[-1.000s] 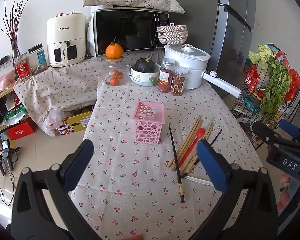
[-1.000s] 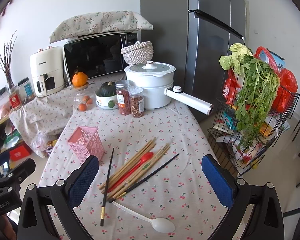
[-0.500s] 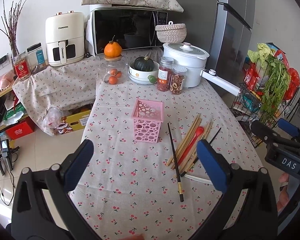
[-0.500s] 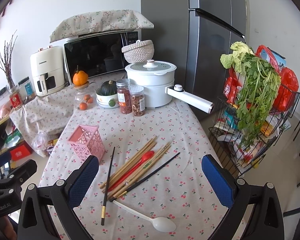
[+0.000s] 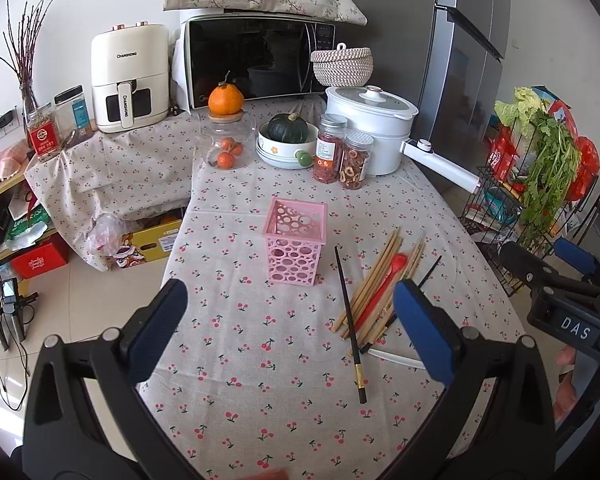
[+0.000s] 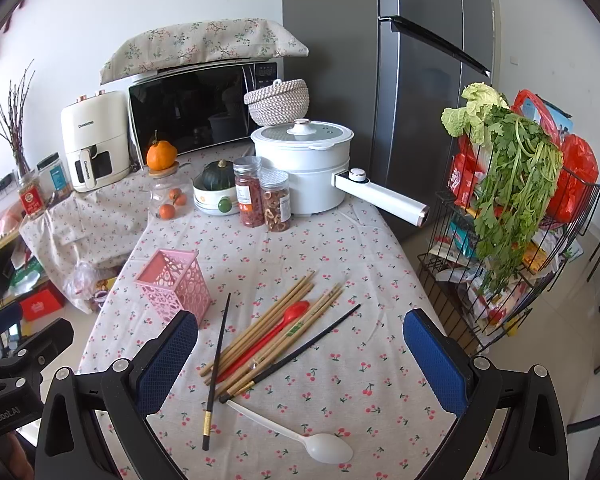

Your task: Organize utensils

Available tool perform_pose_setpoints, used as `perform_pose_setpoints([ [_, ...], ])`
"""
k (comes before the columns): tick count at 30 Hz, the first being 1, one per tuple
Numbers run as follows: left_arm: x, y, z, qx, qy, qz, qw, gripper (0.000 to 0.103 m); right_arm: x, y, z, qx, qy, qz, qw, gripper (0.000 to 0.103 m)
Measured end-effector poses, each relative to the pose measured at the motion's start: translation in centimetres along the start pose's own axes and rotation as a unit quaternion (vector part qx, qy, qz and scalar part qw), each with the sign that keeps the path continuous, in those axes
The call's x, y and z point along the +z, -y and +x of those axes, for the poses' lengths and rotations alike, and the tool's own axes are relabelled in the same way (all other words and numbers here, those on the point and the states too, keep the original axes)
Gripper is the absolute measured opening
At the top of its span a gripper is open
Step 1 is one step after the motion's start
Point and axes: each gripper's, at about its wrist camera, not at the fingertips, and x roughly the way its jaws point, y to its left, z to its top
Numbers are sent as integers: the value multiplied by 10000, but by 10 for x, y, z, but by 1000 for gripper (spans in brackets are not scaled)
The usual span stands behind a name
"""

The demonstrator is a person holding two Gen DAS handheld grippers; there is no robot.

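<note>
Cherry-print table (image 6: 340,248) bears pink basket (image 6: 174,284), chopsticks (image 6: 276,332), spoons (image 6: 296,436).

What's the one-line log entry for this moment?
left gripper open | right gripper open | utensils loose on table | pink holder empty

Wooden chopsticks (image 6: 276,320), matt cloth tablecloth (image 6: 340,248)

We take the pink holder (image 6: 175,286) as landmark; it stands upright on the cherry-print tablecloth (image 6: 340,248). Just to its right lies a fan of bamboo chopsticks (image 6: 268,328) with a red spoon (image 6: 272,334) among them. One black chopstick (image 6: 217,372) lies nearest the holder, another (image 6: 300,350) on the fan's far side. A white spoon (image 6: 300,438) lies nearer the camera. Our right gripper (image 6: 300,354) hangs above these, pads wide apart, holding nothing. Behind the holder stands a white pot (image 6: 304,168).
</note>
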Motion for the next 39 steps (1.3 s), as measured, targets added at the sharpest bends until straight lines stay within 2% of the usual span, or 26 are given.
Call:
perform_pose_setpoints([
  [29, -2, 1, 0, -13, -42, 2, 10000, 102, -3, -2, 2, 31, -56, 14, 10000, 103],
  [36, -1, 1, 4, -44, -80, 44, 9999, 102, -4, -2, 4, -24, -74, -39, 10000, 103],
  [39, 3, 5, 8, -91, -82, 217, 9997, 102, -2, 4, 10, 47, -168, -16, 9998, 103],
])
